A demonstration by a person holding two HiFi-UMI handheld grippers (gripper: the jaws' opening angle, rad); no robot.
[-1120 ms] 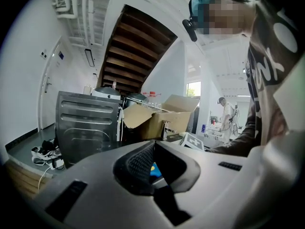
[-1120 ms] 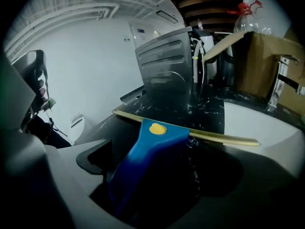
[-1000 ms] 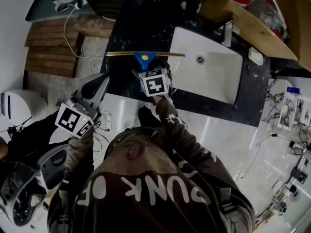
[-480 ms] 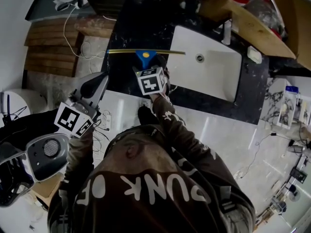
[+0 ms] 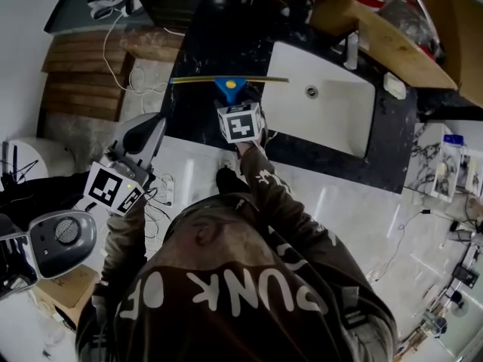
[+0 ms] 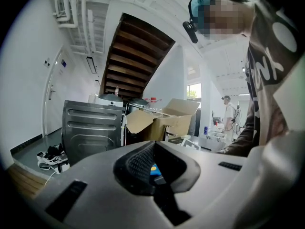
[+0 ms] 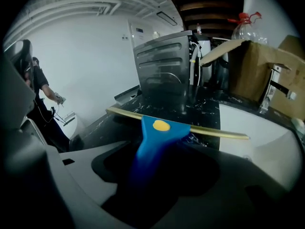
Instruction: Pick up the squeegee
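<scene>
The squeegee (image 5: 226, 86) lies on the black marble counter (image 5: 202, 47), its yellow blade across and its blue handle pointing toward me. My right gripper (image 5: 236, 102) reaches down over the handle. In the right gripper view the squeegee (image 7: 159, 127) runs between the jaws of the right gripper (image 7: 162, 151). Those jaws are closing, and a dark gap still shows on the handle's right side. My left gripper (image 5: 153, 125) hangs off the counter to the left, away from the squeegee. The left gripper (image 6: 155, 146) is shut with nothing in it.
A white sink (image 5: 332, 119) with a faucet (image 5: 352, 50) sits right of the squeegee. An open cardboard box (image 5: 396, 40) lies behind it. A steel appliance (image 7: 162, 66) stands at the counter's far end. Wooden steps (image 5: 75, 81) and cables are on the left.
The right gripper stays over the squeegee's handle. The left gripper has shifted a little upward in the picture. A grey device at the lower left has slid further left.
</scene>
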